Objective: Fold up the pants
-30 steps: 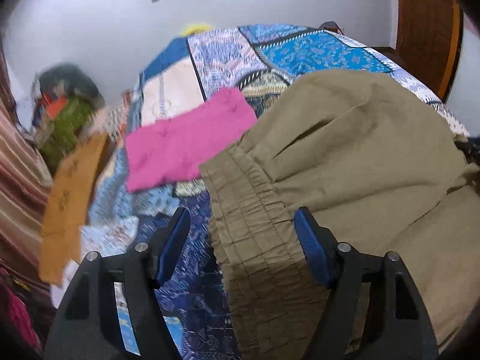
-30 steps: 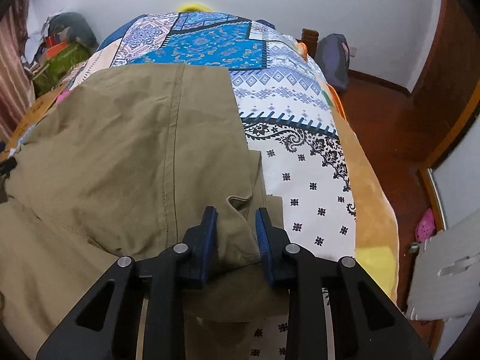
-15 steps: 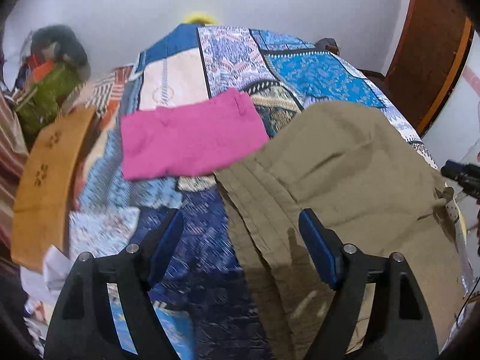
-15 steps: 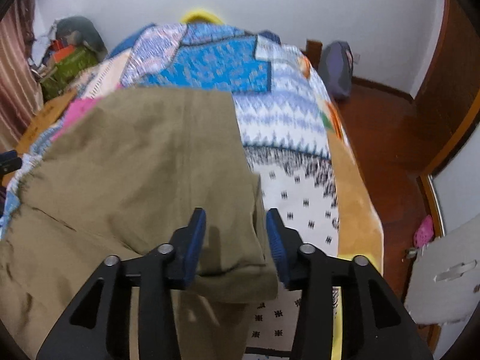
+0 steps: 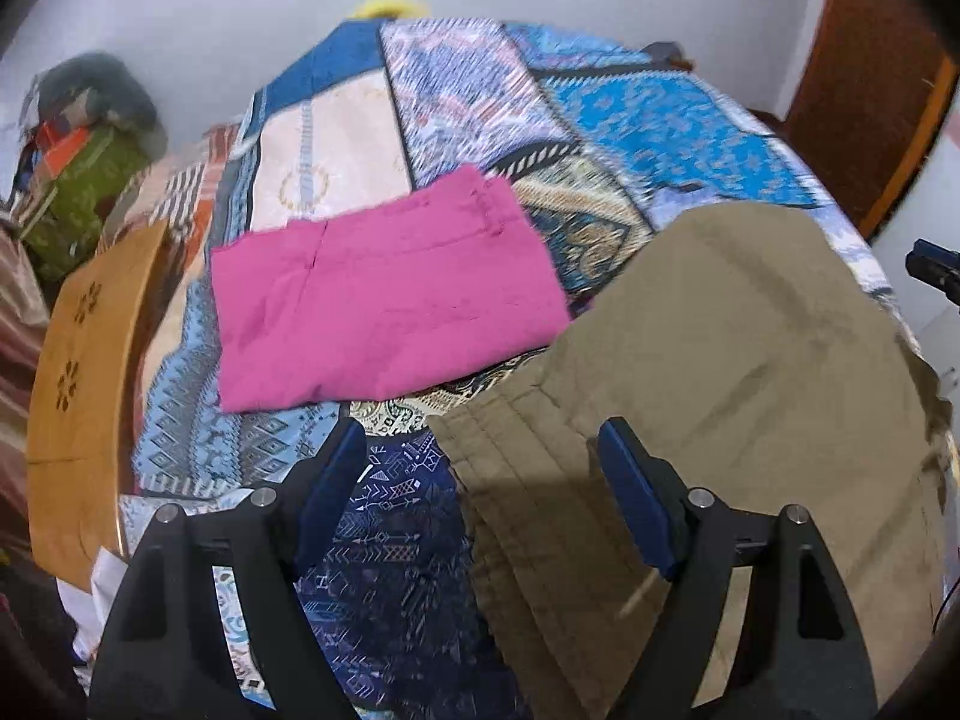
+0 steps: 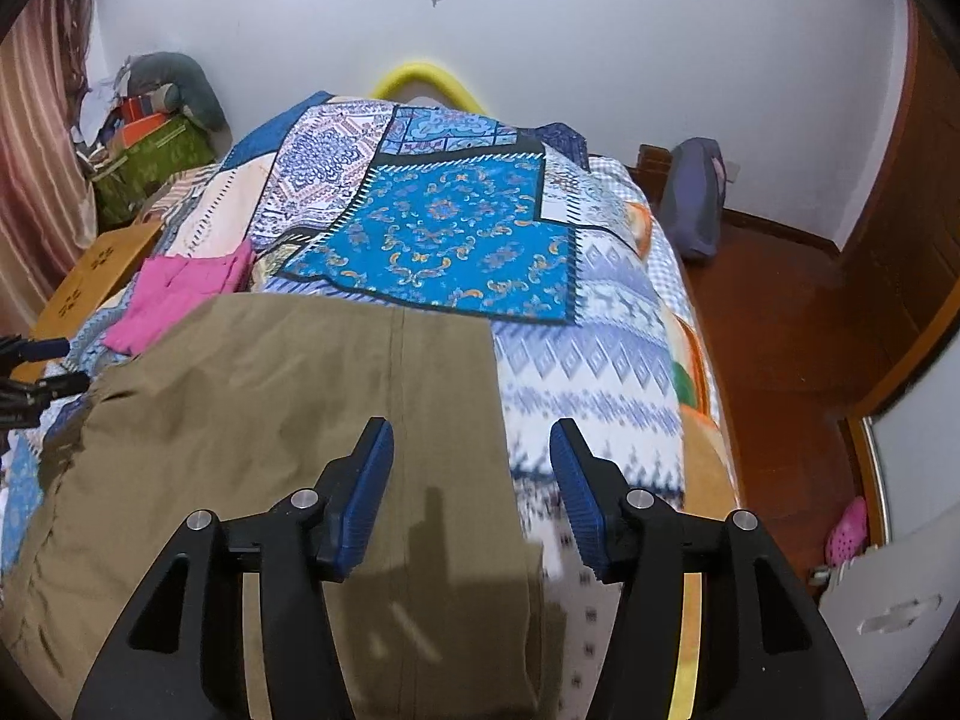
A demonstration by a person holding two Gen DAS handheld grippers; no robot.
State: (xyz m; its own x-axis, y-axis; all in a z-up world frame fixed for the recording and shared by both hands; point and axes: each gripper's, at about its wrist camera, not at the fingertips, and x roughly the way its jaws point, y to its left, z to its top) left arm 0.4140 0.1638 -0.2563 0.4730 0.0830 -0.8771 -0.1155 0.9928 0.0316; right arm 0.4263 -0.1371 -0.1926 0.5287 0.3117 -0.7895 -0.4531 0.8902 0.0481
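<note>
Olive pants point(image 6: 288, 420) lie flat on the bed point(image 6: 600, 372), already doubled over, long axis running across the bed between the two claws. Left claw point(image 5: 480, 480) is wide open, holding nothing; the gathered waistband edge point(image 5: 510, 480) sits below its gap, toward the right finger. Right claw point(image 6: 471, 480) has its jaws opening, nothing pinched; the pants' right-hand edge point(image 6: 504, 420) lies beneath the gap, cloth under the left finger and bare quilt under the right. Both claws hover above the fabric, apparently clear of it. Each hand is nearest its own end, so the next fold likely needs both. A folded pink garment point(image 5: 384, 294) lies just beyond the pants, left side.
</note>
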